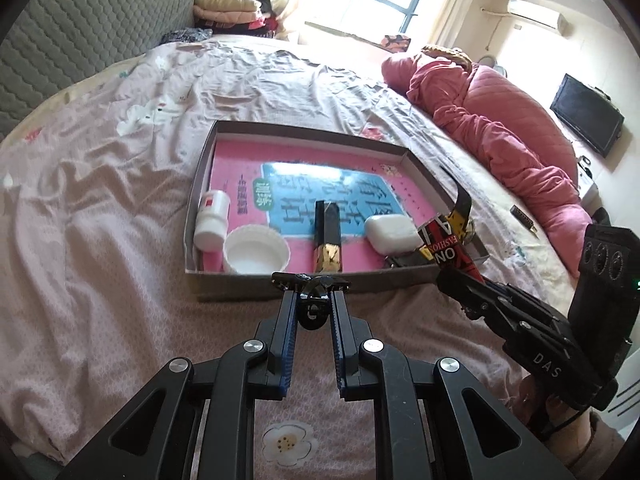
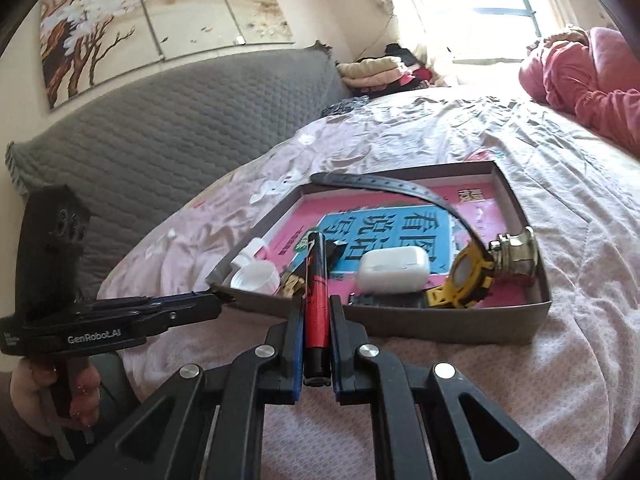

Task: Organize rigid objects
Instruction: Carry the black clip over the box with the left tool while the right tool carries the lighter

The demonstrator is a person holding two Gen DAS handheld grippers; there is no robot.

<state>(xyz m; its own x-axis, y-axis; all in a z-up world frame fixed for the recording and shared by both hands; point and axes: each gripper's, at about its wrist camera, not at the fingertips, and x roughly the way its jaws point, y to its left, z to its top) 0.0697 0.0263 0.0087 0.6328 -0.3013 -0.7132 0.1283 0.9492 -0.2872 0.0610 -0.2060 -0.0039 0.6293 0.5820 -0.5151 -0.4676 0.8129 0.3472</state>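
My left gripper (image 1: 314, 290) is shut on a small glossy black item (image 1: 313, 310), just short of the near wall of a grey cardboard tray (image 1: 244, 282) on the bed. My right gripper (image 2: 317, 300) is shut on a red and black tube (image 2: 317, 312) at the tray's near right corner (image 2: 460, 326). In the tray, on a pink book, lie a white bottle (image 1: 212, 220), a white cap (image 1: 256, 250), a black and gold box (image 1: 328, 236), a white earbud case (image 2: 394, 270), a yellow watch (image 2: 468, 276) and a brass fitting (image 2: 516, 256).
The tray rests on a wrinkled pink sheet (image 1: 100, 216). A pink quilt (image 1: 500, 128) is heaped along the bed's right side, with a small dark object (image 1: 522, 216) beside it. A grey padded headboard (image 2: 160, 140) and folded clothes (image 2: 372, 70) lie beyond. A hand (image 2: 48, 396) holds the left gripper's handle.
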